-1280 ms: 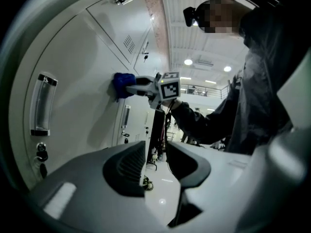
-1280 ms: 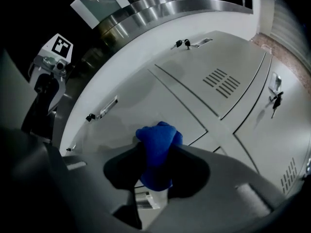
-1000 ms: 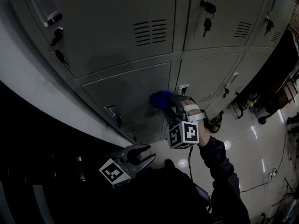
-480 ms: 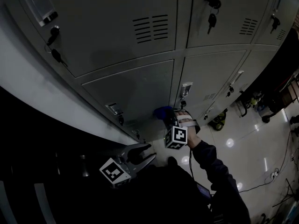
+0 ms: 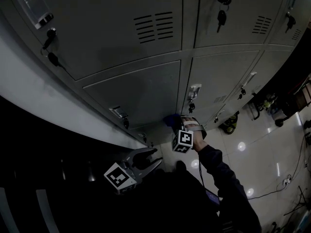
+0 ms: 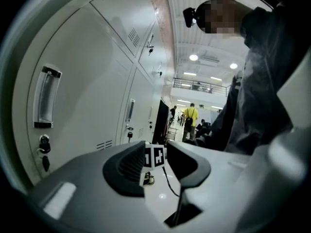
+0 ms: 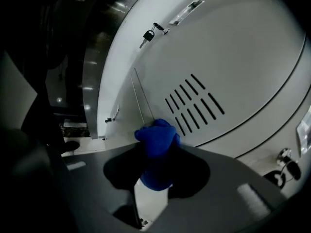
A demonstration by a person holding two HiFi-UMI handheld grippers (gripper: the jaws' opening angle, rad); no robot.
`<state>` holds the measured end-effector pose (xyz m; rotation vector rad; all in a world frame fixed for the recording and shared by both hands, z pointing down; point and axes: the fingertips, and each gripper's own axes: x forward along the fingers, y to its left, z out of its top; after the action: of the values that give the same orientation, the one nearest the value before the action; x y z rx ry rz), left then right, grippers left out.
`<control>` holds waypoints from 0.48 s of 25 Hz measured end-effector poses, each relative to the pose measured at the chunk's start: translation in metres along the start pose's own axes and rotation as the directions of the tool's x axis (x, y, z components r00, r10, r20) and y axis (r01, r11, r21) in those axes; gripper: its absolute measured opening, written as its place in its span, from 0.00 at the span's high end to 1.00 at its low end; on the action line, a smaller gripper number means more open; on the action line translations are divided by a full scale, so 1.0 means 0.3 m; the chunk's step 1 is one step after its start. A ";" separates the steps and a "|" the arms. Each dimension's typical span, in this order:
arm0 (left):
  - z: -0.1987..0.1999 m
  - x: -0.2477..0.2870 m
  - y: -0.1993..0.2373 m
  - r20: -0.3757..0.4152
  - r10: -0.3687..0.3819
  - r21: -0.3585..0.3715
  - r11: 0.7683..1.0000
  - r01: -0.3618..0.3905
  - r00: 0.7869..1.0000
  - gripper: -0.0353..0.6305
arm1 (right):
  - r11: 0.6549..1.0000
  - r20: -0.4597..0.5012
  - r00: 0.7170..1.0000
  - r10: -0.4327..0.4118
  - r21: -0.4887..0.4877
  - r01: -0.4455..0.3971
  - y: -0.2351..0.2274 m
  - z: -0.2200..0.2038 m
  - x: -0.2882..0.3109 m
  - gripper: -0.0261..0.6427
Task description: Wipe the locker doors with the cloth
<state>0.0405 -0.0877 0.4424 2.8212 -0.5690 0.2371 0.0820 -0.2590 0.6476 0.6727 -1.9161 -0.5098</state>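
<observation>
The left grey two-jaw gripper (image 5: 154,158) is held low and away from the lockers. In the left gripper view (image 6: 156,154) its jaws are spread, with nothing between them but the distant floor and the other gripper's marker cube. It is judged to be parked there because wiping needs only one tool.

To its right, the lower grey metal locker door (image 5: 141,93) is being worked on. The bunched blue cloth (image 5: 171,119) is pressed against this door near its bottom edge, just below the handle and key of the neighbouring door. In the right gripper view the cloth (image 7: 156,149) is pinched between the jaws of the right gripper (image 7: 156,166). Its free end is pushed forward past the fingertips and touches the panel just beside the slotted vent (image 7: 192,103). The cloth is probably clamped this way so that only fabric, not the jaws, meets the painted metal.

The right gripper (image 5: 181,126) is tilted towards the door from below by the person's hand (image 5: 195,130), which appears to keep pressure on the panel.

Compared with a second ago, the cloth has been carried down the door, from beside the neighbouring handle to the bottom edge. The left gripper has stayed in almost the same place.
</observation>
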 end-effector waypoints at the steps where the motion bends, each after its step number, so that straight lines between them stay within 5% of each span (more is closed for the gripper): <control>1: 0.001 0.003 -0.003 0.002 -0.003 0.003 1.000 0.003 1.000 0.76 | 1.000 -0.001 1.000 0.000 0.004 0.000 0.006 -0.004 0.003 0.78; 8: -0.023 0.018 0.013 -0.002 0.007 0.005 1.000 -0.007 1.000 0.76 | 0.998 0.053 0.998 -0.019 0.059 0.015 -0.024 0.040 -0.103 0.78; 12: -0.031 0.008 0.037 0.002 0.021 0.012 1.000 -0.021 1.000 0.76 | 0.975 0.193 0.980 -0.059 0.220 0.015 -0.075 0.136 -0.306 0.78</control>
<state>0.0372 -0.0957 0.4541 2.8289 -0.5994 0.2427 0.0816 -0.2139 0.5552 0.8259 -2.1718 -0.4052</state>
